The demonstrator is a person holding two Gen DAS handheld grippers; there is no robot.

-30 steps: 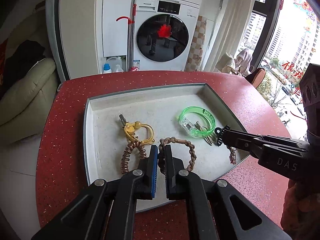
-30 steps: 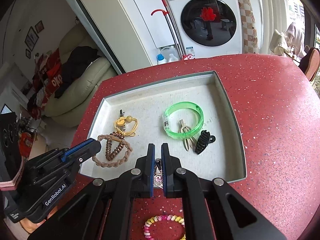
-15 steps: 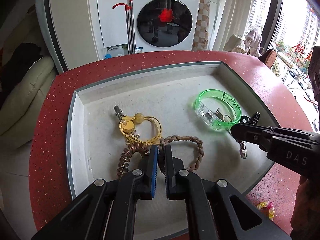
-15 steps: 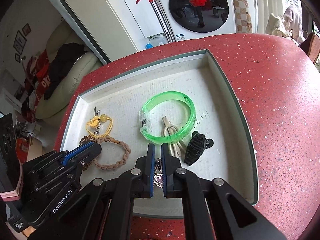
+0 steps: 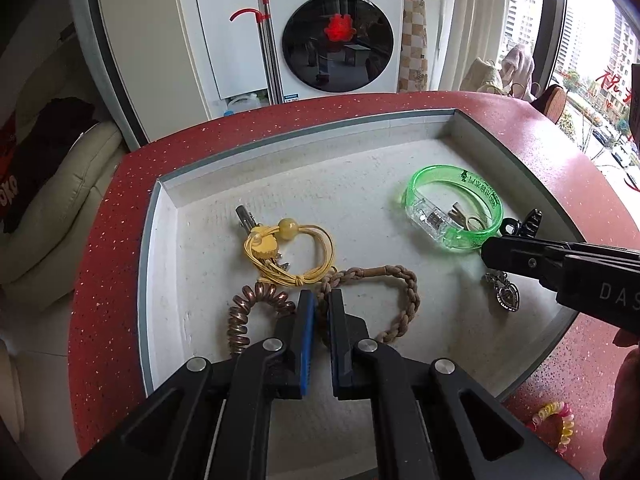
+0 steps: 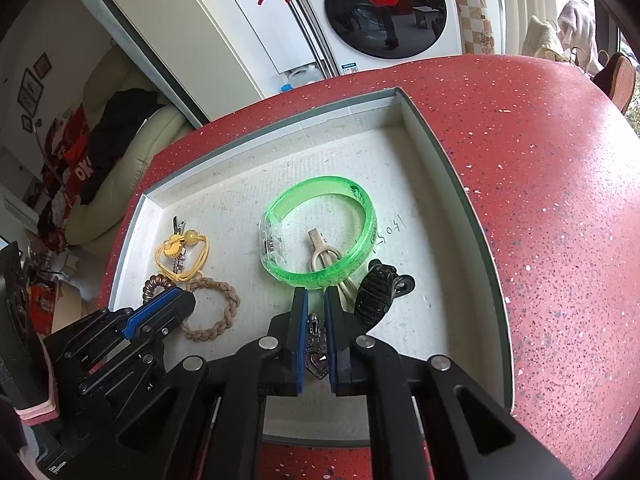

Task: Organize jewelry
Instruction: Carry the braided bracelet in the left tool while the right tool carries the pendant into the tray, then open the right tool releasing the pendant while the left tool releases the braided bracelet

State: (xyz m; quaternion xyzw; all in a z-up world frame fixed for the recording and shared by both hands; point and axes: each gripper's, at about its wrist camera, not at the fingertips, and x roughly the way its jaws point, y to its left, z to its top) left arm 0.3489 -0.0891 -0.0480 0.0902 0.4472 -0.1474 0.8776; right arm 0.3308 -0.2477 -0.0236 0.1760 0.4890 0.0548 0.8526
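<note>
Left tongs (image 5: 319, 300) clamp the braided bracelet (image 5: 404, 292); only the right view shows right tongs (image 6: 316, 300) pinching the heart pendant (image 6: 317, 354).

1. "Panasonic" reads across the top of the far washing machine (image 5: 338, 36).
2. "DAS" shows on the right gripper (image 5: 494, 258) body.
3. Handwritten figures mark the tray (image 6: 460, 184) floor, unclear.

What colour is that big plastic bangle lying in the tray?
Translucent bright green, with a clear section on one side. The bangle shows best in the right wrist view.
</note>
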